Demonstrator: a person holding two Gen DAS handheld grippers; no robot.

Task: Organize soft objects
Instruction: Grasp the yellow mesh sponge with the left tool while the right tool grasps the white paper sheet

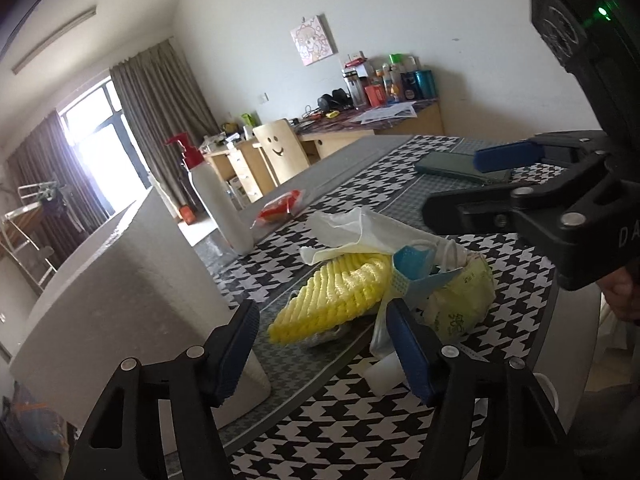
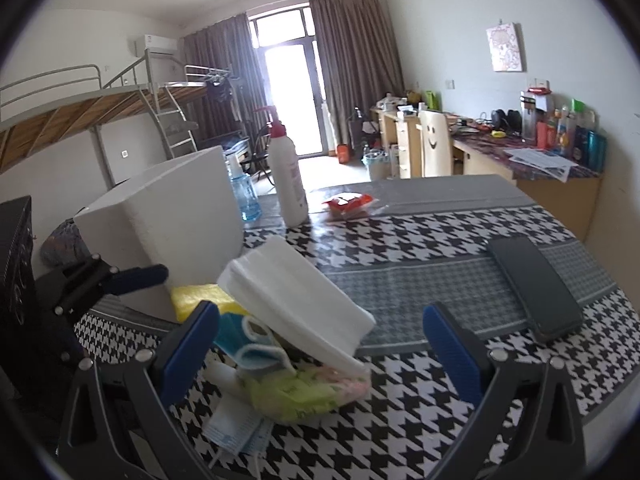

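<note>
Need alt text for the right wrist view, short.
The open right gripper hangs over a pile of soft things on a houndstooth table: a white tissue pack on blue masks and a green bag. A white box, a pump bottle and a phone stand around; the left gripper enters at left.

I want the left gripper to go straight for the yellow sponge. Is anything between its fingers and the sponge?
Nothing visible stands between them. The left gripper is open, and the yellow sponge lies just ahead on the tablecloth. A white tissue and a blue mask cover only its far end.
</note>
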